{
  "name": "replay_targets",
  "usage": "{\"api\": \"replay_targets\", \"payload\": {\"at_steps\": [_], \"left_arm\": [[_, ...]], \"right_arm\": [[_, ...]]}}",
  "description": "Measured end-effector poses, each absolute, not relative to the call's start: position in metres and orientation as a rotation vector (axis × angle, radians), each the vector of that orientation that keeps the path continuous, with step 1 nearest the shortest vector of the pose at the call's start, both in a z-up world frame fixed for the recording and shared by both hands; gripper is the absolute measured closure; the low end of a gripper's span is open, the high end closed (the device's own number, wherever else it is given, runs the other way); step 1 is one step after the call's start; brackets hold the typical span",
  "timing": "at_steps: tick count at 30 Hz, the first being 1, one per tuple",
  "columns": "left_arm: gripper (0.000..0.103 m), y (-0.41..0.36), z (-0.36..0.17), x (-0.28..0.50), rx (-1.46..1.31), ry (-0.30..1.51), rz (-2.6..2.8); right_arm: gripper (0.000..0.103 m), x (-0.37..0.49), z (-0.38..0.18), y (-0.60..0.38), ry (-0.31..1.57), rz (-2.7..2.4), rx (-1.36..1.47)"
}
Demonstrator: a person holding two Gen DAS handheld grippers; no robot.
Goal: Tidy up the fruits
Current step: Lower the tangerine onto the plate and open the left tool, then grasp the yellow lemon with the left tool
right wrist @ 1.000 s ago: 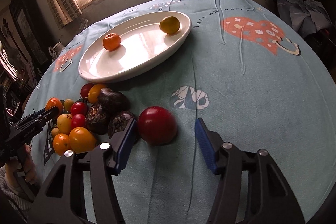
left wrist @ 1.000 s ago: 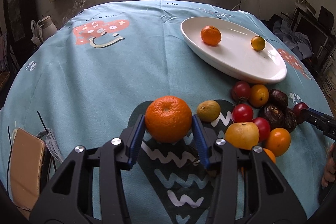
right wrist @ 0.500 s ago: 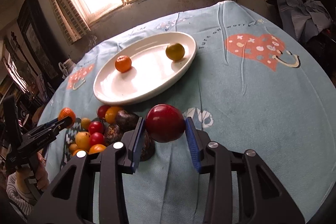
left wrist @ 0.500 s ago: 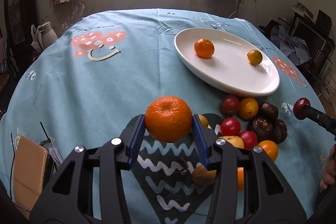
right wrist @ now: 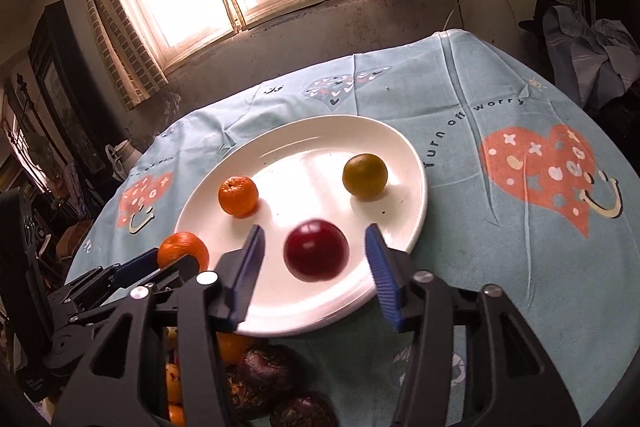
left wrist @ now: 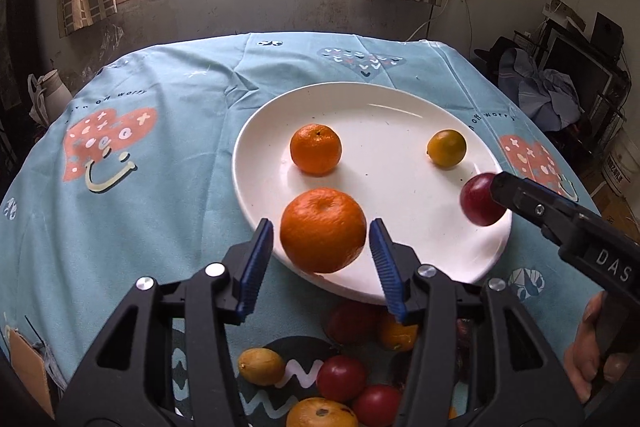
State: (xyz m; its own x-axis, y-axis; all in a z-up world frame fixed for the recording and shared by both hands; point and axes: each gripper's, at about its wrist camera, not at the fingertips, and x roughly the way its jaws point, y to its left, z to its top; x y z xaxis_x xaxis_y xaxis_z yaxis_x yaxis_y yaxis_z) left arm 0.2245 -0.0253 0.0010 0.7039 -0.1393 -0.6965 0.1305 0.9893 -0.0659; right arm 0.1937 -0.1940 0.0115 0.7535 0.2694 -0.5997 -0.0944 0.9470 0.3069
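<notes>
A white oval plate (left wrist: 400,115) (right wrist: 412,187) holds a small orange (left wrist: 316,149) (right wrist: 238,195) and a yellow-green citrus (left wrist: 447,148) (right wrist: 365,175). My left gripper (left wrist: 322,255) is open over the plate's near edge, and a large orange (left wrist: 323,229) (right wrist: 182,247) sits loose between its blue pads. My right gripper (right wrist: 312,259) is open over the plate, and a dark red plum (right wrist: 316,250) (left wrist: 478,205) sits between its fingers with gaps on both sides. It looks blurred.
A pile of several fruits lies on the blue tablecloth below the plate: red plums (left wrist: 342,379), oranges (left wrist: 320,413), a yellow-green citrus (left wrist: 261,366) and dark wrinkled fruits (right wrist: 264,367). A hand (left wrist: 592,351) holds the right gripper. A tan pouch (left wrist: 28,371) lies at the left table edge.
Both grippers moved from the fruit pile up over the plate. Both have opened, so the large orange and the red plum are no longer clamped.
</notes>
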Motion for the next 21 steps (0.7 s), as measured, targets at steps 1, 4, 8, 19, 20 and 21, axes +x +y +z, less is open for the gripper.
{"api": "replay_targets", "payload": {"at_steps": [1,4,8,19,20,21], "left_arm": [[0.039,-0.024,0.003,0.223,-0.003,0.760,-0.138],[0.035,-0.015,0.012,0.214,-0.014,0.728,-0.136],[0.030,0.007,0.019,0.195,-0.021,0.700,-0.101],[0.028,0.046,-0.023,0.156,-0.039,0.817,-0.034],[0.028,0.044,-0.025,0.157,-0.031,0.824,-0.039],[0.028,0.043,-0.027,0.157,-0.024,0.831,-0.044]], "right_arm": [[0.038,0.189,0.016,-0.196,0.661,0.202,0.270],[0.038,0.172,0.032,-0.201,0.596,0.231,0.287],[0.038,0.146,0.042,-0.204,0.574,0.275,0.278],[0.038,0.121,0.002,-0.210,0.700,0.234,0.263],[0.038,0.122,0.001,-0.211,0.703,0.232,0.272],[0.038,0.122,0.000,-0.213,0.707,0.232,0.282]]}}
